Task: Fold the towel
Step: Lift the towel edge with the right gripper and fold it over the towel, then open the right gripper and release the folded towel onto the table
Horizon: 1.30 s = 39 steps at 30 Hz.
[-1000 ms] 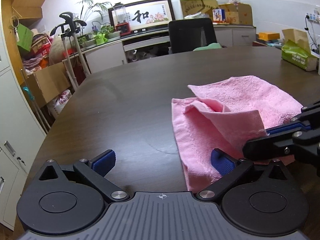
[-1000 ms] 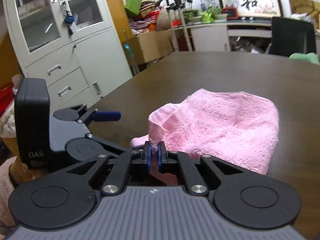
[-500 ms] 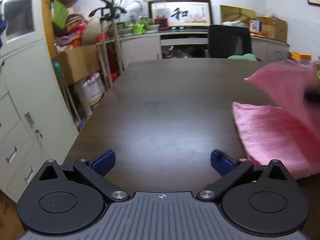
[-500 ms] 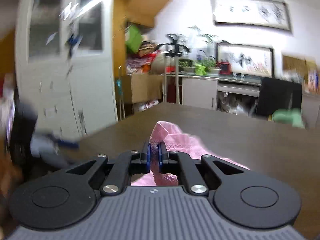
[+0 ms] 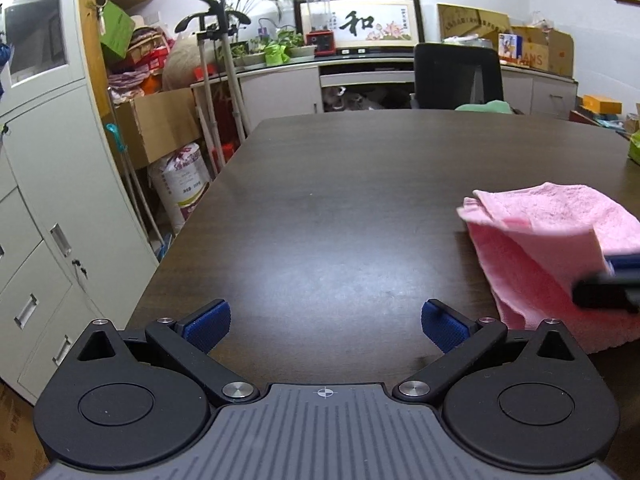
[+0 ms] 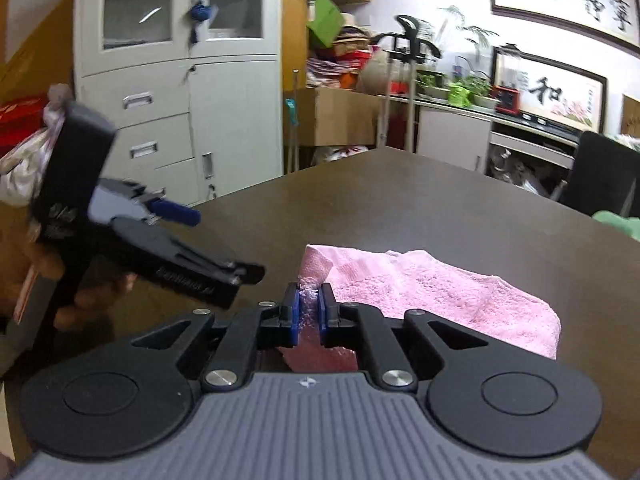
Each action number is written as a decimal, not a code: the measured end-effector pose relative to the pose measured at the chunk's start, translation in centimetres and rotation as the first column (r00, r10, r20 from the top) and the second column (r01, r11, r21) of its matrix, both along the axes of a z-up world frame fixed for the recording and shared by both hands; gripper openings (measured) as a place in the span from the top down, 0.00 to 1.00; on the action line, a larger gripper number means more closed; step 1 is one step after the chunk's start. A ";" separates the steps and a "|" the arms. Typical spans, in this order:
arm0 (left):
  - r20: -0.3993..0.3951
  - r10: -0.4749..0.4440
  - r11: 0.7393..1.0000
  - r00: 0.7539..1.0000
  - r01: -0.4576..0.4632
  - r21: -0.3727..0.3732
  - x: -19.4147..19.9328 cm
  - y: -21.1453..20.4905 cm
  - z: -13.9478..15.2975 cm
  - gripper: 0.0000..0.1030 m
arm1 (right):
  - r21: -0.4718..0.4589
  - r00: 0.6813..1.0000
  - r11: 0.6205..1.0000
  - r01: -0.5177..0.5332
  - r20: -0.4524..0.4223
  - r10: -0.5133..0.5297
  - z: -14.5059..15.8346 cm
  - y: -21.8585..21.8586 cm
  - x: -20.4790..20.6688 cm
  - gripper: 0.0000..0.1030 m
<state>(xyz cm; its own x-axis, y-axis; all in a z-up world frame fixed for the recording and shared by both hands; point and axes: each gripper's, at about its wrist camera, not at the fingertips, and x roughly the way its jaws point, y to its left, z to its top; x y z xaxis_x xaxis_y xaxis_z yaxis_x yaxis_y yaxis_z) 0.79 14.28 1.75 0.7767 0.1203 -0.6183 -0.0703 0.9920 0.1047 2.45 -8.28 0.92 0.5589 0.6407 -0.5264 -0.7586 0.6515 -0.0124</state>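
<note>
Left tongs (image 5: 325, 322) withdrawn from fluffy pink towel (image 6: 432, 292)

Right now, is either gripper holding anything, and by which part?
Right gripper pinches the pink towel by a raised edge fold. Left gripper is open, holding nothing.

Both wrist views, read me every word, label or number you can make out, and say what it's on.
"和": framed calligraphy picture on the back counter.
"ANS": end of a word on a cardboard box, rest hidden.
Wall scroll: brush characters, too blurred.
White sack: print too small.
Left hand-held gripper: lettering blurred.
</note>
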 end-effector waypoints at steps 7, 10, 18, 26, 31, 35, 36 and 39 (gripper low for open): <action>-0.011 0.025 1.000 1.000 -0.025 -0.014 -0.2 0.6 -0.3 0.00 | -0.066 0.997 0.997 -0.046 -0.061 0.042 -0.9 1.2 0.5 0.50; -0.006 0.035 0.999 0.999 -0.035 -0.023 -0.4 0.8 -0.2 0.00 | -0.035 0.995 0.997 -0.076 -0.074 0.073 -0.2 0.7 -0.1 0.34; 0.167 -0.009 0.995 0.986 0.025 -0.092 -2.3 0.6 1.5 0.00 | 0.242 0.976 0.952 0.188 -0.152 -0.154 4.1 -8.2 0.6 0.32; 0.191 -0.296 0.953 0.936 0.304 -0.010 -2.0 -6.4 2.3 0.01 | 0.576 0.793 0.684 0.448 -0.610 -0.005 -0.7 -16.8 6.0 0.31; 0.046 -0.239 0.971 0.970 0.238 0.024 0.1 -6.8 -0.2 0.06 | 0.567 0.743 0.687 0.454 -0.666 0.058 -3.5 -16.9 5.1 0.30; -0.002 -0.209 0.977 0.978 0.208 -0.053 1.1 -5.2 -0.8 0.05 | 0.399 0.886 0.869 0.293 -0.455 -0.089 -1.1 -13.9 1.0 0.31; -0.002 -0.202 0.978 0.979 0.201 -0.055 1.2 -5.1 -0.8 0.05 | 0.286 0.927 0.918 0.274 -0.332 -0.173 0.0 -12.7 -0.5 0.31; 0.010 -0.195 0.980 0.981 0.196 -0.021 0.6 -5.4 -0.9 0.03 | -0.035 0.957 0.956 0.291 0.023 -0.291 1.3 -9.0 -3.7 0.31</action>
